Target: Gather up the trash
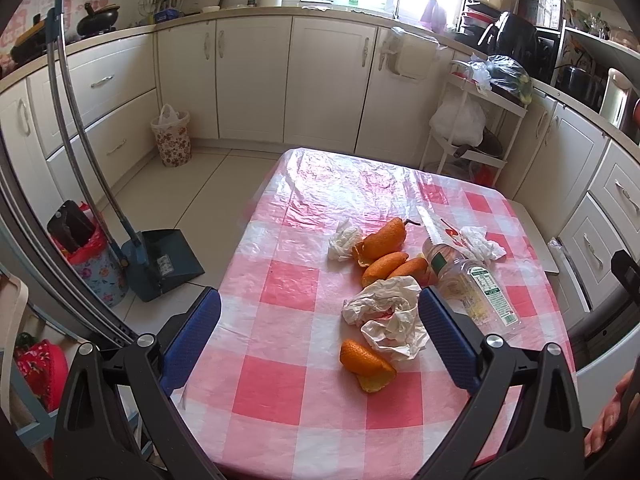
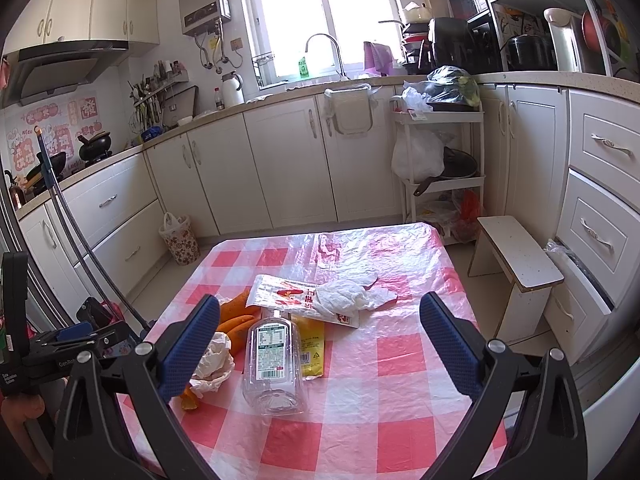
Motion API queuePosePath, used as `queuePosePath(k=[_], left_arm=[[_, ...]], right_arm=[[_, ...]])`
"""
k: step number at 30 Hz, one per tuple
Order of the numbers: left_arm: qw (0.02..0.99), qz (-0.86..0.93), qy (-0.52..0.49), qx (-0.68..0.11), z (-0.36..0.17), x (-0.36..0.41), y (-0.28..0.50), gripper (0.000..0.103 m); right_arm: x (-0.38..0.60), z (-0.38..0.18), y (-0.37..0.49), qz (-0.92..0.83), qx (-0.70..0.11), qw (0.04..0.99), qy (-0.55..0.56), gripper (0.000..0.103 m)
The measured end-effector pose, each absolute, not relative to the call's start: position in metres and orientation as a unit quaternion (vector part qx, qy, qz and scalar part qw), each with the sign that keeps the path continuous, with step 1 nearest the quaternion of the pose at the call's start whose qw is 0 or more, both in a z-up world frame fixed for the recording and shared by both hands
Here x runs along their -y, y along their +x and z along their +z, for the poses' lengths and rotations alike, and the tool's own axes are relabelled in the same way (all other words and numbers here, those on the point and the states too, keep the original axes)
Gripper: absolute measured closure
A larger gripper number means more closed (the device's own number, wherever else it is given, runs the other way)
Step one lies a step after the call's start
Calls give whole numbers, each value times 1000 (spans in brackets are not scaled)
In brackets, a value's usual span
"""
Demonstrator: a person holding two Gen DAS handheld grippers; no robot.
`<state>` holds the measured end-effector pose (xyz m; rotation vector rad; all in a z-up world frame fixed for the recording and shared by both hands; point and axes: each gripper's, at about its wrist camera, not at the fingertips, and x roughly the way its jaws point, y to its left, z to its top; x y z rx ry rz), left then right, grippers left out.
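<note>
Trash lies scattered on a table (image 1: pixel 280 392) under a pink-and-white checked cloth. The left gripper (image 1: pixel 320 332) hovers over the near edge with its blue pads spread wide and nothing between them. Just inside its right finger sits a crumpled tissue (image 1: pixel 390 312), touching a piece of orange peel (image 1: pixel 366 362) on its near side. Beyond the tissue, more peels (image 1: pixel 386 254) lie in a cluster, with a second small tissue (image 1: pixel 344 242) beside them to the left. Ahead and to the right of this gripper, a clear plastic bottle (image 1: pixel 472 284) lies on its side, and past it a white wrapper (image 1: pixel 436 228) with red print carries a third tissue (image 1: pixel 482 244).

The right gripper (image 2: pixel 320 340) is also wide open and empty, held above the table. The bottle (image 2: pixel 274 360) lies between its fingers, nearer the left one, base toward the camera, resting partly on a yellow packet (image 2: pixel 312 344). The wrapper (image 2: pixel 296 298) lies just beyond the bottle, a tissue (image 2: pixel 348 294) on top of it. By the left finger, the crumpled tissue (image 2: pixel 214 362) and the peels (image 2: pixel 236 320) show partly hidden.

On the floor far ahead-left stands a flowered bin (image 2: pixel 180 238) lined with a bag; a dustpan (image 1: pixel 166 262) stands left of the table.
</note>
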<state>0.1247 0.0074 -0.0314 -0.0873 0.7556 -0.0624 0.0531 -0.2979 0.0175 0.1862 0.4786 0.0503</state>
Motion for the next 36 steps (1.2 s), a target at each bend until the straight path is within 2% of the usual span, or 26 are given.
queuePosePath(k=[27,36], left_arm=[[928,-28,-47,-369,-31,-16,125,8],[928,-28,-46,-369,-31,-16,125,8]], right_arm=[[296,15,57,24,-248,964,91,7],[303,8,71,25,-280,953,116,7]])
